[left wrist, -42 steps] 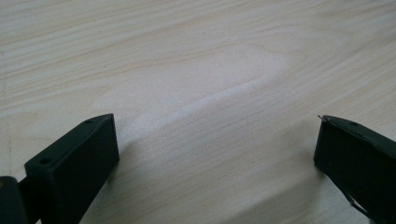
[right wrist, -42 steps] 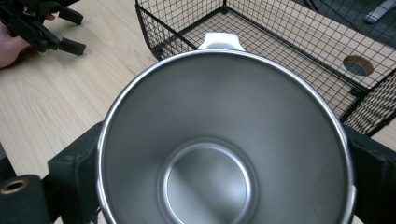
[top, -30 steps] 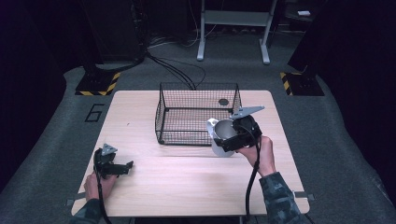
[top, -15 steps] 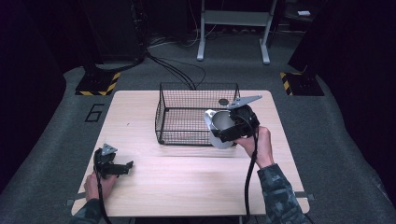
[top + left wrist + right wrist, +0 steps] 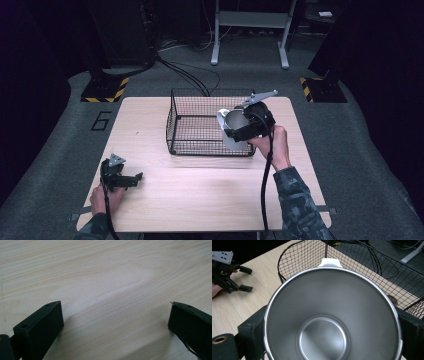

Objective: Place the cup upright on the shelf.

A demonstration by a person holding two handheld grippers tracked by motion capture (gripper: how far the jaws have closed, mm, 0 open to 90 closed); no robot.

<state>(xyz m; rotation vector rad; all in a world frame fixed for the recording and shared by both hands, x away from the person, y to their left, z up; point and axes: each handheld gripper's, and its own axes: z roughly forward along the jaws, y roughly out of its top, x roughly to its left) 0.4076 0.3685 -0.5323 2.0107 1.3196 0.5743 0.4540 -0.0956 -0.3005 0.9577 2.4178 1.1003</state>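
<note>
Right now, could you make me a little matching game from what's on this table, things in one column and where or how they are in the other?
Things:
1. shiny steel cup
2. black wire basket
3. left gripper
4. right gripper

States:
A. jaws apart, low over bare wood near the table's front left corner
B. stands at the back middle of the light wooden table
C. held sideways at the basket's front right corner, clear of the tabletop
D. clamped on the cup, one jaw at each side

Pairs: 1-C, 2-B, 3-A, 4-D
</note>
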